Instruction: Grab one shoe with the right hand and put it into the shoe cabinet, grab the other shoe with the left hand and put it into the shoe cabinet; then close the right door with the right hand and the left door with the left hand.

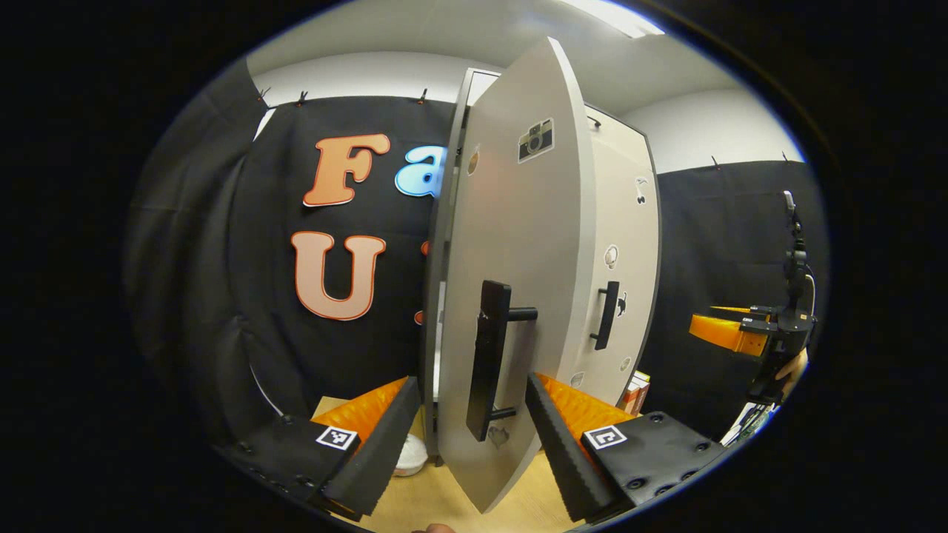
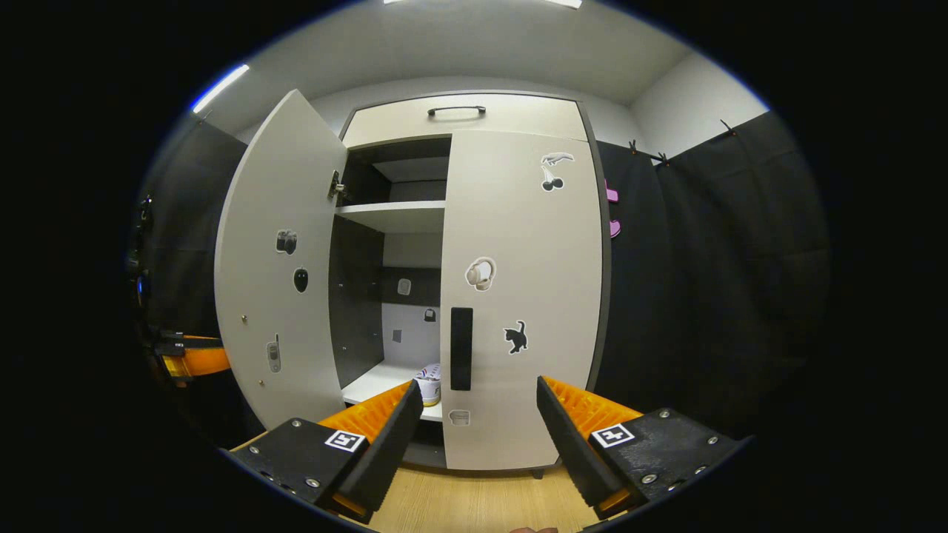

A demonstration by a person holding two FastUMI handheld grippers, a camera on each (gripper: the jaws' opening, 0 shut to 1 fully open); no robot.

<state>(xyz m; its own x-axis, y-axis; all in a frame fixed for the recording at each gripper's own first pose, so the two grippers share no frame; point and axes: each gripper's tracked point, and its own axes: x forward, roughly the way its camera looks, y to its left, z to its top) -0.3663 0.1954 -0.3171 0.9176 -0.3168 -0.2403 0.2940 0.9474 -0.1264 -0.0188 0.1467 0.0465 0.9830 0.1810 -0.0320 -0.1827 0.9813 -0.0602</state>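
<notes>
In the right gripper view the shoe cabinet (image 2: 474, 111) is standing in the middle, its right door (image 2: 522, 296) lying shut and flat while its left door (image 2: 278, 274) is swinging wide toward nine o'clock. Through the gap between the doors one shoe (image 2: 428, 381) is sitting on the bottom shelf (image 2: 378, 381), at about seven o'clock from the right door's dark handle (image 2: 461, 348); only its end is showing, the rest being cut off by the right door's edge, and whether a second shoe is lying beside it cannot be told. An upper shelf (image 2: 392, 215) is crossing the opening above. The right gripper (image 2: 478, 437) is hanging apart from the cabinet with its fingers spread, nothing between them. In the left gripper view the left door (image 1: 511, 281) is seen nearly edge-on, filling the centre, and its handle (image 1: 489, 355) is standing just above and between the left gripper (image 1: 470, 437), whose fingers are spread wide to either side of the door's lower edge; whether they are touching it is hard to make out. A white shoe (image 1: 409, 455) is peeking out at six o'clock behind the left finger, mostly hidden. The other gripper (image 1: 740, 333) is showing small at three o'clock, its state too distant to read. The pale wooden surface (image 2: 474, 500) is carrying the cabinet, black cloth is draping the walls, and a white ceiling with strip lights is running overhead.
</notes>
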